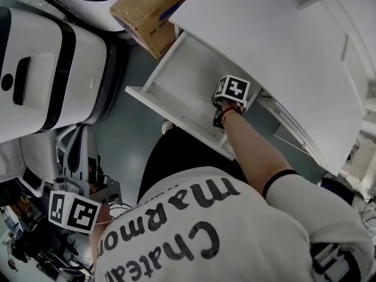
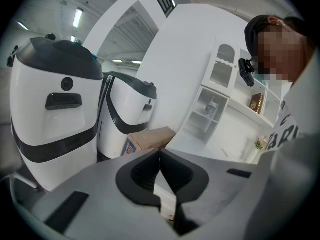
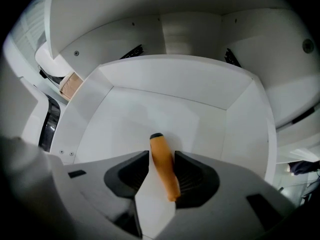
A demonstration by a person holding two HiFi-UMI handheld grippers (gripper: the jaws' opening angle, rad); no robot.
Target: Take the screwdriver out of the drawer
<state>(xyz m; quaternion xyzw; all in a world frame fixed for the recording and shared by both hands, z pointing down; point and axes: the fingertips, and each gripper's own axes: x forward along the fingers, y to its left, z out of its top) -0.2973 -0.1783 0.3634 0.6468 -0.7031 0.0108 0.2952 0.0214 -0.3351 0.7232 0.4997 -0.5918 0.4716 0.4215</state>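
Your right gripper (image 3: 161, 173) sits low in the centre of its own view, its 2 jaws narrowed onto the orange plastic-looking handle of the screwdriver (image 3: 163, 165). The handle is smooth and rounded, slimmer at the near end, with a small black cap at the far end that points toward the back wall of the open white drawer (image 3: 150, 104). It leans slightly left at the top, pressed between the dark ribbed pads (image 3: 192, 180). No shaft or tip shows, so only the handle can be described. Whether it rests on the drawer floor or hangs just above it can't be told.

In the head view your right gripper (image 1: 226, 107) reaches into the drawer (image 1: 176, 78) at the centre of the frame, its marker cube uppermost, and the screwdriver is hidden beneath it. A brown cardboard box (image 1: 147, 13) stands at the upper centre, beside a white machine with black bands (image 1: 47, 69) at the upper left.

Your left gripper (image 1: 73, 211) is at the lower left, well apart from the drawer. Its own view shows its jaws pressed together with nothing between them (image 2: 160, 165).
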